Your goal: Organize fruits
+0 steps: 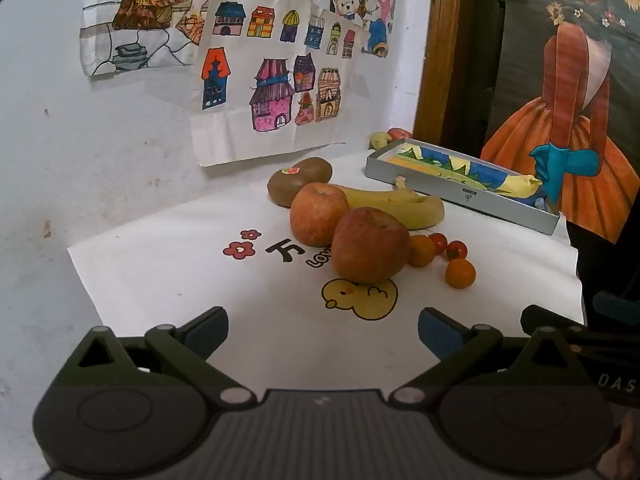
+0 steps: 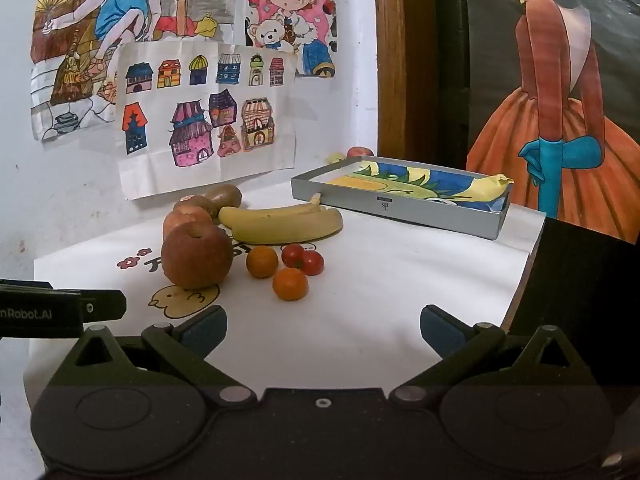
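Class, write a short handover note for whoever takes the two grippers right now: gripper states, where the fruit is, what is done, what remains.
Left gripper and right gripper: both open, empty, hovering short of the fruit.
On the white printed cloth: two red apples, yellow banana, two brown kiwis, two small oranges, two cherry tomatoes.
Grey shallow box, paper-lined, holds no fruit.
Nothing sorted yet; everything remains.

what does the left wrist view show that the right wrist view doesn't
Only the left wrist view: the left tongs, open over the cloth, and the sticker on a kiwi.
Only the right wrist view: the right tongs, open, and the second kiwi in plain sight.
Both: near apple, banana, two cherry tomatoes, grey tray.
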`<state>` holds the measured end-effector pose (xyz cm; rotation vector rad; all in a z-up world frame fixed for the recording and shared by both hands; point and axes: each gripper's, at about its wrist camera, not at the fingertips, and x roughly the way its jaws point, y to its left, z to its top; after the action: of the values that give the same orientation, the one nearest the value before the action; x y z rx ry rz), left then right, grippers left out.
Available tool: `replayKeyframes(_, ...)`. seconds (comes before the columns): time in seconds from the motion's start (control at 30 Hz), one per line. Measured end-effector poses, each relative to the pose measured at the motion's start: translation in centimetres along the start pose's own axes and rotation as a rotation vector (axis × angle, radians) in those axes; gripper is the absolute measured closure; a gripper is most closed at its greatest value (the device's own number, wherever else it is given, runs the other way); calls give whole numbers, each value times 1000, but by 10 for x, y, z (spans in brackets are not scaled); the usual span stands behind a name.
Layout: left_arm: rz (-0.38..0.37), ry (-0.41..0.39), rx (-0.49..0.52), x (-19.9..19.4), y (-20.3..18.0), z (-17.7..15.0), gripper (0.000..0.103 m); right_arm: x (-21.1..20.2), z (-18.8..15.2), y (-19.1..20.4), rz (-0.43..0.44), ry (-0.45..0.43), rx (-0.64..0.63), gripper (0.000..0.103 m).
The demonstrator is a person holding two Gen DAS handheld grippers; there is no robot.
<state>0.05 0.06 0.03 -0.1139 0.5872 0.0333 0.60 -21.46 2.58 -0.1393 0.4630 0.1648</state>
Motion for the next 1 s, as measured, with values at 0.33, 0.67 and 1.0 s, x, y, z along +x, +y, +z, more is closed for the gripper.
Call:
replayKeyframes(0.33,7,0,7,0,0,0,0,0,1,0,3,0,4,1)
replayKeyframes(0.67,14,6,16,1,-1,1,0,-2,3,-1,10,-12,0,1)
replayKeyframes(1.0,16,5,16,2,-2,0,0,-3,4,-1,10,-13,1,1)
